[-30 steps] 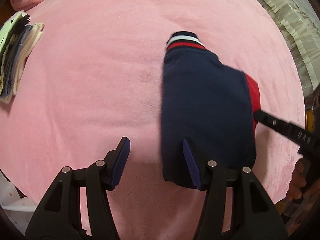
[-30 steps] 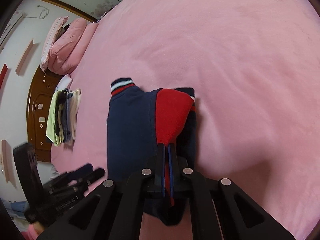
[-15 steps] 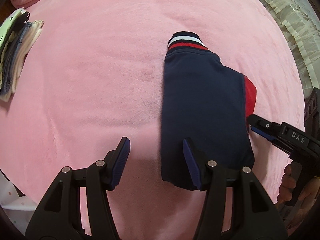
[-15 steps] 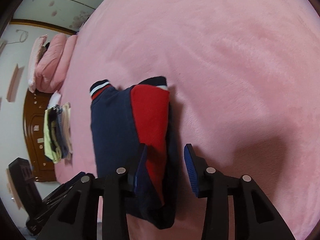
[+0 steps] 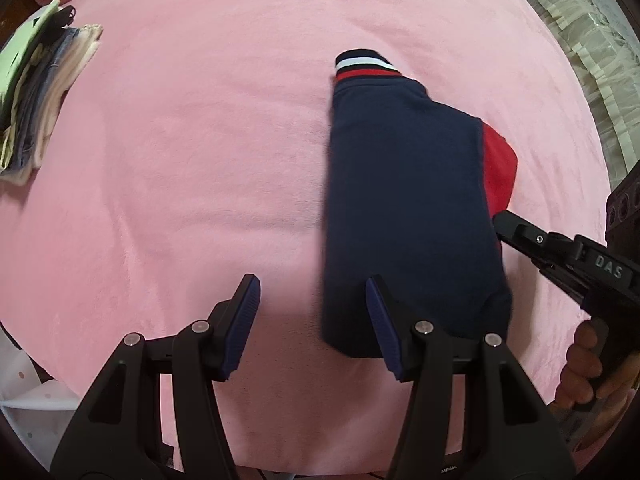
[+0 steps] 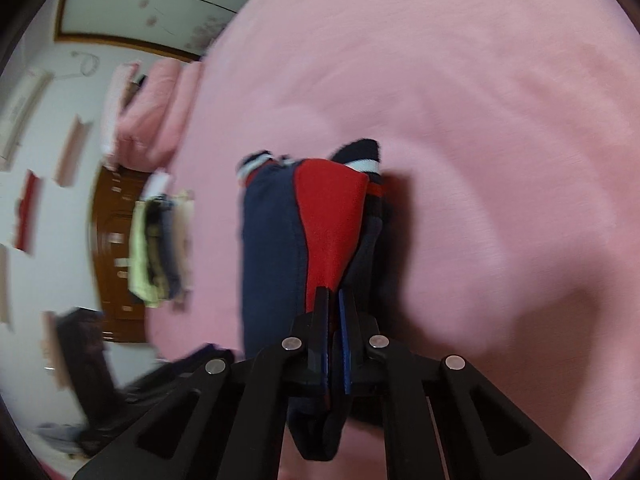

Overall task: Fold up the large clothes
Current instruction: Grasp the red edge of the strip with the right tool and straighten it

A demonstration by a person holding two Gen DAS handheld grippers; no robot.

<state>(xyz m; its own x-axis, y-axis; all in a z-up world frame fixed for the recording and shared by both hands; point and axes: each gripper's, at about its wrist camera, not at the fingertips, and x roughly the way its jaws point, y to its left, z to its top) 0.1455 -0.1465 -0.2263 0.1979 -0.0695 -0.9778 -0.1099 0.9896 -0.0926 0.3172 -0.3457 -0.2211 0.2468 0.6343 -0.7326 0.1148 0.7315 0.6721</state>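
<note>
A folded navy and red garment with striped cuffs lies on the pink bed. My left gripper is open and empty over its near left edge, the right finger above the navy cloth. My right gripper is shut on the garment, pinching the red panel at its near edge. It shows in the left wrist view at the garment's right side, held by a hand.
A stack of folded clothes lies at the bed's far left, also in the right wrist view. Pink pillows and a wooden cabinet stand beyond. A lace curtain hangs at right.
My right gripper opened half a second ago and has now shut again on the red panel. The right wrist view is blurred from motion. The left gripper stays open in place.
</note>
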